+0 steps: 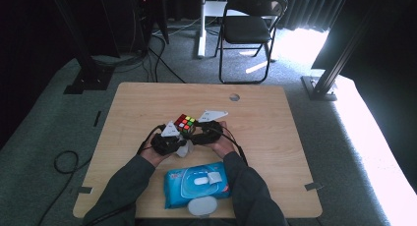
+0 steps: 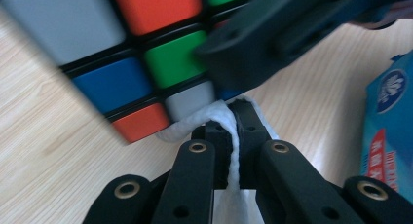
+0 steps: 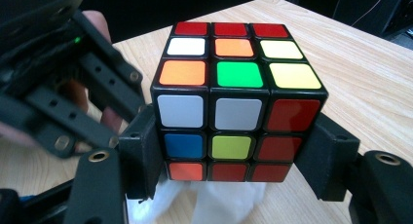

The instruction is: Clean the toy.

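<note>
Wooden table [image 1: 275, 137]: cube [image 3: 233, 102] clamped in right gripper [image 3: 234, 151], white wipe [image 2: 234, 151] pinched in left gripper [image 2: 233, 131]; blue pack [image 1: 196, 185], writing unreadable.

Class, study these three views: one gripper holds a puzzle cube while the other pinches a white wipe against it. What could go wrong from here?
1. The right gripper clamps the cube only low on two sides; a push from wiping might twist it out.
2. The left gripper pinches just a thin fold of the wipe, which could slip free.
3. The wipe pack lies close behind the forearms and might get nudged.
</note>
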`<state>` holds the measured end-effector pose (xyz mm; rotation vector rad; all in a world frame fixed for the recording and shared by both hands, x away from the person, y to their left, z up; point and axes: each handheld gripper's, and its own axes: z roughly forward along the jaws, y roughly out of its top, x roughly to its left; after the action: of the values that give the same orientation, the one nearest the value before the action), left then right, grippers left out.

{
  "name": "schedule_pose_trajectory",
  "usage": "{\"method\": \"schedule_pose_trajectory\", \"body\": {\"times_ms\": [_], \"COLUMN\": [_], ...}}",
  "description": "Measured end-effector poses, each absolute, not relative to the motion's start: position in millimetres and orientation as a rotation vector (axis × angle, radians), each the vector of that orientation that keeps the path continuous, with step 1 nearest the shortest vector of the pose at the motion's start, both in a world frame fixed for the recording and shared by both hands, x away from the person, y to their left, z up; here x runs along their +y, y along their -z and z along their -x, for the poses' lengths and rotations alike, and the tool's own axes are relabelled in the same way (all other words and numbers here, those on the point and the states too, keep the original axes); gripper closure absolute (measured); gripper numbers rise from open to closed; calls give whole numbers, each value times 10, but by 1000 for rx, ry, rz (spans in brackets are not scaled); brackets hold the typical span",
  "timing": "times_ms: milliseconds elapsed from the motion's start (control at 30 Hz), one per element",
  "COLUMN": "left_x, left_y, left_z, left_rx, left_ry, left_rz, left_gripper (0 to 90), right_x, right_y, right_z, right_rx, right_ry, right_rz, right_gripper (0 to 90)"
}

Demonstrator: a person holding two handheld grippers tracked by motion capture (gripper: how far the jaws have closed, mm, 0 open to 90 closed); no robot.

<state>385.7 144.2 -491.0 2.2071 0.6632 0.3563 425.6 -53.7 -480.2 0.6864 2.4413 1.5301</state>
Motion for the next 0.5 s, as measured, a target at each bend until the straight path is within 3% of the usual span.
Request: {"method": "schedule_pose_trajectory", "body": {"times_ms": [233, 500], "left_x": [1336, 1421], "left_y": [4884, 4895], "left_z": [-3803, -3836], "left_rx": [612, 667], "left_ry": [-362, -414], "left_rz": [-2219, -2199], "left_gripper": [874, 870], "right_x": [-522, -564], "right_y": [4794, 4791], "right_z": [-4279, -4278], "right_rx": [2428, 2429], "right_ry": [-1531, -1554], "right_rz": [-712, -713], "right_gripper": [342, 342]}}
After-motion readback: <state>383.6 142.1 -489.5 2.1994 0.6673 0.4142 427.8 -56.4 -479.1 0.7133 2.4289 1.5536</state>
